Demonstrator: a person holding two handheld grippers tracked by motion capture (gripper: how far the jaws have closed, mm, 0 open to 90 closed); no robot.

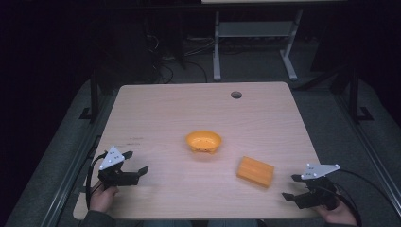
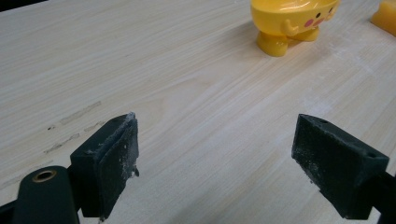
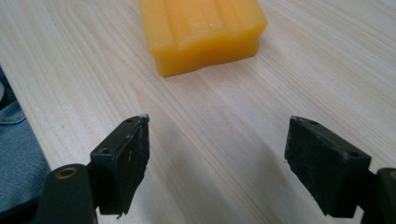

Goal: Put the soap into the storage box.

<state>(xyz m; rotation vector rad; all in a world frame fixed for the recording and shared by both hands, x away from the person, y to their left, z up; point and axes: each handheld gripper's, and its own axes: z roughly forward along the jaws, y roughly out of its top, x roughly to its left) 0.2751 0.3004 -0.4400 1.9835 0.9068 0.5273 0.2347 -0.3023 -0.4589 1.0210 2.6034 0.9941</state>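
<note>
Two hand-held grippers rest low at the near edge of a pale wooden tabletop (image 1: 156, 109), one toward each near corner. Both are empty, jaws spread wide apart. On the person's left, the left gripper (image 1: 135, 163) points across the tabletop toward a small yellow bowl (image 1: 203, 141) with a cartoon face and stubby feet, standing upright near the tabletop's middle, well apart from the jaws. On the person's right, the right gripper (image 1: 292, 187) faces an orange ridged sponge block (image 1: 255, 171) lying flat just beyond its jaws, between the bowl and the near right corner. Nothing is grasped yet; this looks like the reach before a pickup. Next, the right gripper would likely need to advance, straddle the sponge block's sides, and close.
</note>
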